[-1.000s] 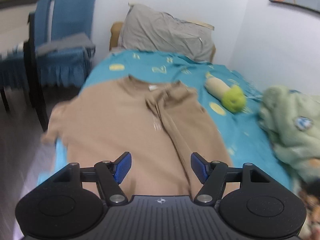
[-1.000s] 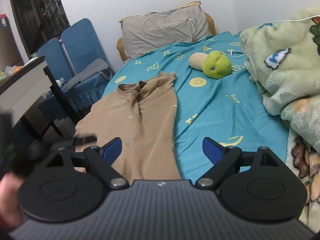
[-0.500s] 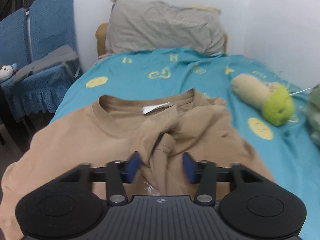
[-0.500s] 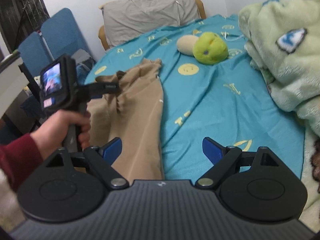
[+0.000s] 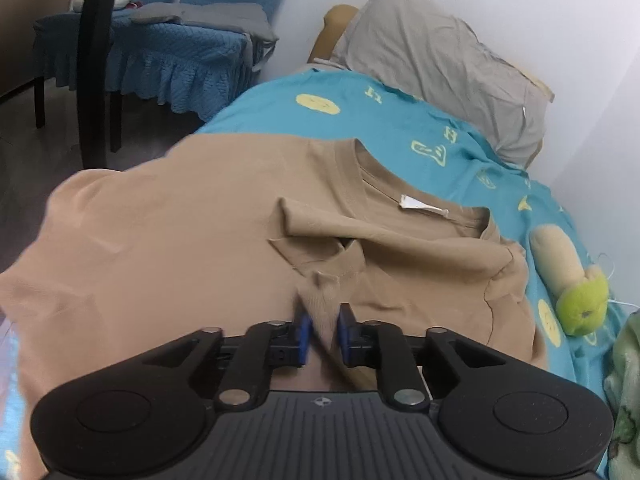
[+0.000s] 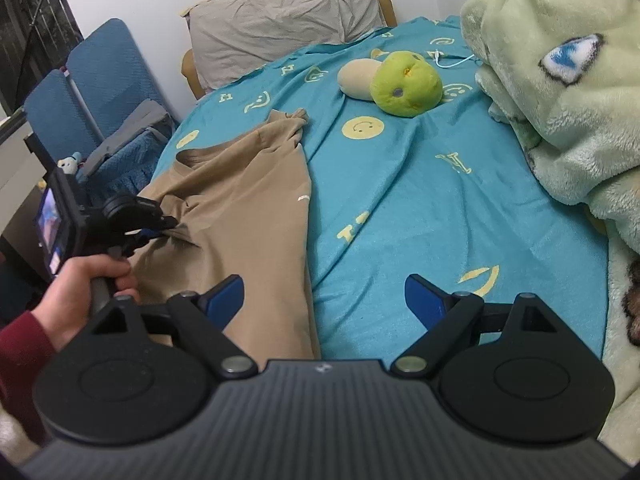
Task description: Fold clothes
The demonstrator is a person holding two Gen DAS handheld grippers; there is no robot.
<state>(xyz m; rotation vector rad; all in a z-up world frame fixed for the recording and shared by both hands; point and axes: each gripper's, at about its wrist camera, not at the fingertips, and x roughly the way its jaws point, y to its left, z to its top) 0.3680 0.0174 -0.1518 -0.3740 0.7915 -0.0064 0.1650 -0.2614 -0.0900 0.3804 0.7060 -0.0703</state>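
Observation:
A tan t-shirt (image 5: 168, 240) lies on the blue bed sheet (image 5: 400, 120), its right side folded over toward the middle. My left gripper (image 5: 323, 334) is shut on a bunched fold of the t-shirt just below the collar. In the right wrist view the t-shirt (image 6: 248, 200) lies at the bed's left side, and the left gripper (image 6: 154, 234) pinches it there, held by a hand (image 6: 76, 296) in a dark red sleeve. My right gripper (image 6: 324, 298) hovers open over the shirt's lower right edge and the sheet (image 6: 420, 200), with nothing between its fingers.
A grey pillow (image 6: 280, 20) rests at the head of the bed. A green and beige plush toy (image 6: 400, 80) lies on the sheet, with a pale green fleece blanket (image 6: 560, 100) heaped at the right. Blue chairs (image 5: 160, 48) and a dark table leg (image 5: 96, 60) stand left of the bed.
My left gripper moved in toward the collar and went from open to shut on a fold of the t-shirt. The right gripper stayed open and shifted slightly.

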